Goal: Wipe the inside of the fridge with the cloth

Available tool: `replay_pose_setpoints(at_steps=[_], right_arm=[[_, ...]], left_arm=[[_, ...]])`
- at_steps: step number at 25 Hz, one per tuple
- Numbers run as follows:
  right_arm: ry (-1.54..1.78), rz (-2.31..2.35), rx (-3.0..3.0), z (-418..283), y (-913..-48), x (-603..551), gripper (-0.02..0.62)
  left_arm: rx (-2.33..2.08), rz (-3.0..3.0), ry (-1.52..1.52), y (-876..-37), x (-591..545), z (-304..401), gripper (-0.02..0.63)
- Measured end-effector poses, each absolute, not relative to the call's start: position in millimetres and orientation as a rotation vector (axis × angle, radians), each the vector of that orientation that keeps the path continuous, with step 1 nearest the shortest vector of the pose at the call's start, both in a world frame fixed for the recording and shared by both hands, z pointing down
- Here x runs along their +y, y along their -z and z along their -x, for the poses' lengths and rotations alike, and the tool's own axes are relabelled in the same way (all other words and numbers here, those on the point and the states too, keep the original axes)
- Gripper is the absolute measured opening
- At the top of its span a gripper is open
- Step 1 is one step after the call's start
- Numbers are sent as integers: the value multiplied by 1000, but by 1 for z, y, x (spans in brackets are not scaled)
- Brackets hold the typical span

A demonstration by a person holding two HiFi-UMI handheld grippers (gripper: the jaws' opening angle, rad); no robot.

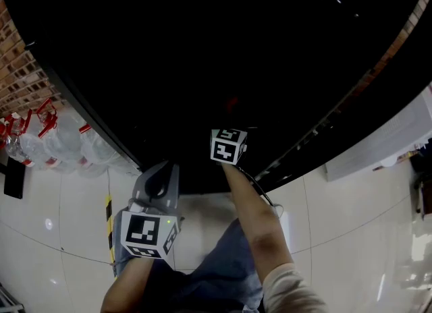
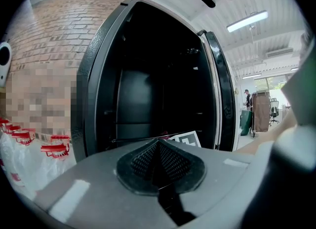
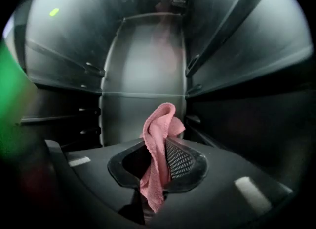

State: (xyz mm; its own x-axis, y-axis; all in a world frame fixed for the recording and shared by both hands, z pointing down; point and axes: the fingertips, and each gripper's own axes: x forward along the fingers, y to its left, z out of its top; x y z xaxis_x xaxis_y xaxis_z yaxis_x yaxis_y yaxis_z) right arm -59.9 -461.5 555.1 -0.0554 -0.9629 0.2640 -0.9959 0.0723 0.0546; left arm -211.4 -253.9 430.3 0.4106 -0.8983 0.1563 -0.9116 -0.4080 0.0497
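**Cloth inside the fridge, held by a narrow pinch**

The right claw (image 3: 160, 163) is closed on a pink cloth (image 3: 159, 124). A bunched fold stands up past the tips and a tail hangs down between the jaws. The cloth is inside the fridge (image 1: 202, 48), in front of the pale back wall (image 3: 143, 70), and it does not appear to touch any surface yet.

The main risk, as I judge it, is the grip. Only a thin strip of fabric sits between the jaws, so pressing and dragging it across the liner could pull it free. The fold also rises only slightly past the tips, so a flat approach could bring the hard jaws onto the wall instead of the cloth. The shelf rails (image 3: 91, 67) on the side walls could snag the loose tail during a sideways sweep.

In the head view, the right forearm (image 1: 260, 227) reaches forward and up from the body, carrying its marker cube (image 1: 228, 146) into the dark opening. The left claw (image 2: 159, 160) has its jaws together on nothing. It is held low and close to the person, outside the fridge, and points at the open compartment. Bottles with red caps (image 2: 29, 146) stand on the floor by the brick wall (image 2: 54, 40).
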Motion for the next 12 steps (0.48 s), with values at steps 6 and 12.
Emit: replay_pose_setpoints(at_steps=[6, 12], right_arm=[[-186, -1997, -2112, 50, -542, -414, 71], [-162, -1983, -2102, 37, -536, -371, 71]], left_arm=[[-1604, -2558, -78, -413, -246, 196, -6], [-1570, -2589, -26, -401, -228, 183, -6]])
